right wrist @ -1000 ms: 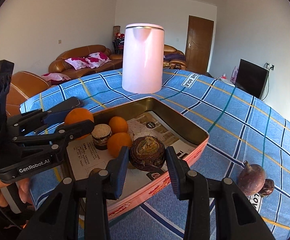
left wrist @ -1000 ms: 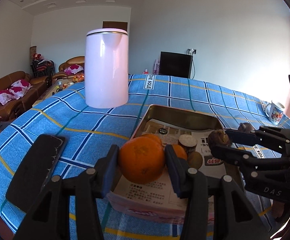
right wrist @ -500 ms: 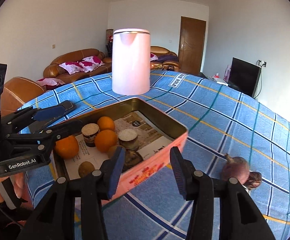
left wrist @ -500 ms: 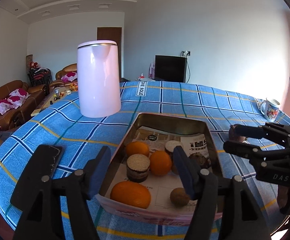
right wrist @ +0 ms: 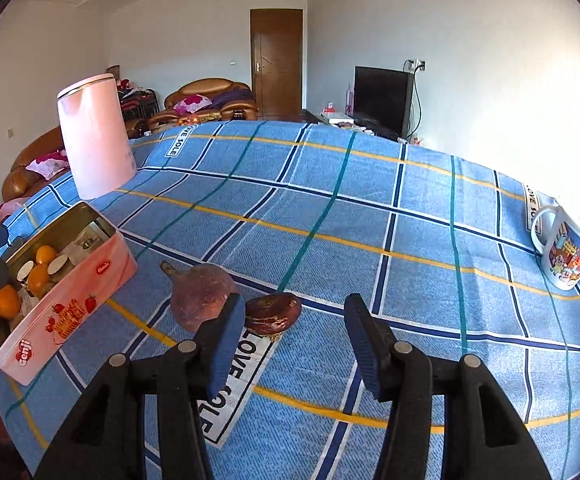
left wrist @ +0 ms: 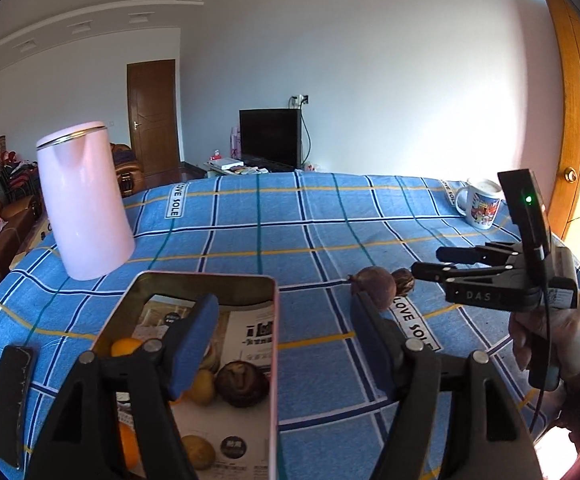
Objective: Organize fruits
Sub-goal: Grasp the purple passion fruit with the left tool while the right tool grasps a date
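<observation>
We are holding the right gripper (right wrist: 294, 344) spread and empty above two dark fruits (right wrist: 234, 304) on the tablecloth (right wrist: 370, 216) beside the tin (right wrist: 70, 304) — probably light, hard-shelled, apt to roll; grip across the middle. The left gripper (left wrist: 282, 344) is hanging released over the tin's edge — contents partly hidden.

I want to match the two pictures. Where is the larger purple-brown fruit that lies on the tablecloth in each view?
Left wrist view: the larger purple-brown fruit lies right of centre on the tablecloth, beside the smaller dark fruit.
Right wrist view: the same fruit lies lower left of centre, just left of the smaller one.
Shared landmark: the pink kettle, far left in both.
</observation>
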Motion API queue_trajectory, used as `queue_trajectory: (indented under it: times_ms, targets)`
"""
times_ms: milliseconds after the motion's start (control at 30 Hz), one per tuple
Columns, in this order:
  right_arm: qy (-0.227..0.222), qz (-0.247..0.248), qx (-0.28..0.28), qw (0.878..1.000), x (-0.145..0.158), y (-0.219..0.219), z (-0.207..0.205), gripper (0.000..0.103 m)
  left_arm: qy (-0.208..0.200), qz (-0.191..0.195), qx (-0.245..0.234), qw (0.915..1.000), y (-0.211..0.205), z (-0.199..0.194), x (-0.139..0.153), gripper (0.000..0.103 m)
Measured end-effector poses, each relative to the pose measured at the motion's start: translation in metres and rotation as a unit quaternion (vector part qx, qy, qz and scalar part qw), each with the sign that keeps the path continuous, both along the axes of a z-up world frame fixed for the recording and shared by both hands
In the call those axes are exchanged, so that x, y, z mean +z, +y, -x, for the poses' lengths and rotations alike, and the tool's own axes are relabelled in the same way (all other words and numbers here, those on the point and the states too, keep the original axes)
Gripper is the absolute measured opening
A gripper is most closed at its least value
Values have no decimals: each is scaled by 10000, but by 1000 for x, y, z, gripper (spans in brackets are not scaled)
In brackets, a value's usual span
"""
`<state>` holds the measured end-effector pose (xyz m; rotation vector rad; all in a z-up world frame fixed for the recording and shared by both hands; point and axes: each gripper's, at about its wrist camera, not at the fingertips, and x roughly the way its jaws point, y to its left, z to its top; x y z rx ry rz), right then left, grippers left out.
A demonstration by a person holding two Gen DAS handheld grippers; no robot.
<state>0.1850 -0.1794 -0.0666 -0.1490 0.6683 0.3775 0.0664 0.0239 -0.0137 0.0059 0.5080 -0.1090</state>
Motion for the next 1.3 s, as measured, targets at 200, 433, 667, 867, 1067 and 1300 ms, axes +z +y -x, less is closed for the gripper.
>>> queue_trajectory:
  times_ms: [200,433,667,867,1067,1300]
  targets:
    - [415,-91,216,9989,-18,6,-16,53,115,-113,-66,9998,-21,-20,0,72]
    - [995,-566,403,9926,-27,2,-36,45,294,-156,-190,9993,-39,-35,-10,72]
    - [581,-517,272,9966,-17,-3,-19,43,585,-151,-320,9977,-58,-53,-22,72]
    - [30,-746,-218,9970,-3,-28,-4,43,865,-42,-404,9954,-77,-76,-32,72]
    - [-144,-1001,-399,9941,2,-42,1,43,1182,-3,-419,9921,-90,-103,-46,72]
    - [-242,-998,-384,9940,3,-41,4,43,1572,216,-469,9862,-91,-124,-58,61]
